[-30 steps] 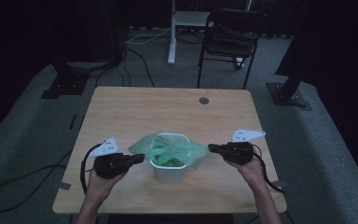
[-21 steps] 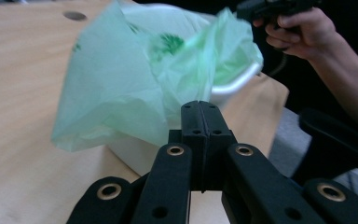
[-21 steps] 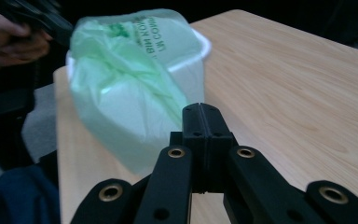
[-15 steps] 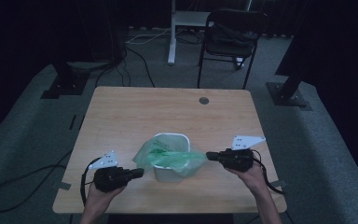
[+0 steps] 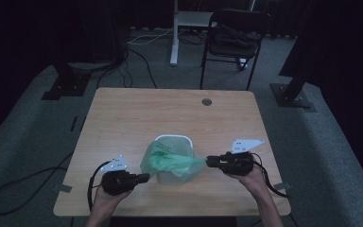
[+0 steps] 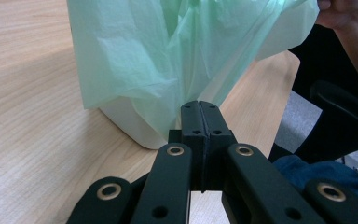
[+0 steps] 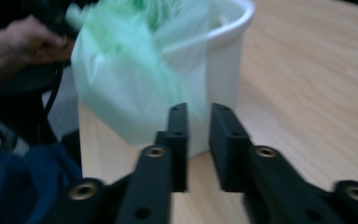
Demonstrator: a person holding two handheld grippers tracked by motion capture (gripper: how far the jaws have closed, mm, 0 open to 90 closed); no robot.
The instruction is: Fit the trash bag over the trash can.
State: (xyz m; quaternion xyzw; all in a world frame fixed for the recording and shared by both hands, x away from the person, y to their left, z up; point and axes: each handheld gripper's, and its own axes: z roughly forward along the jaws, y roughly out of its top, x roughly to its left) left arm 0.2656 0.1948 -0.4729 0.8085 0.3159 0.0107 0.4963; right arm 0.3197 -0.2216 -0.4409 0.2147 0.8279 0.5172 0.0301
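A small white plastic bin [image 5: 172, 158] w/ rounded corners stood on the light wooden table [image 5: 137, 118], toward the near edge and roughly centred btwn the person's two hands. A thin, translucent green plastic bag [image 5: 170, 161] was draped over and into it, bunched up on the near side and pulled out to a point toward the right. The left gripper [image 5: 142, 178] sat low by the table, just left of the bin; in the left gripper view its jaws were pressed together, w/ a lower fold of the green bag [image 6: 177, 60] touching their tips. Couldn't tell whether any film was actually pinched there. The right gripper [image 5: 209, 161] was level at the bag's stretched right corner; in the right gripper view its jaws stood a little apart, having just been opening, and the bag [image 7: 135, 88] hung blurred just ahead of them, the edge near the gap but not clamped. The bin's white wall [image 7: 223, 70] showed right behind. A small dark round disc [image 5: 206, 101] lay on the far side of the table, well apart from everything, and a dark folding chair [image 5: 234, 40] stood beyond it.
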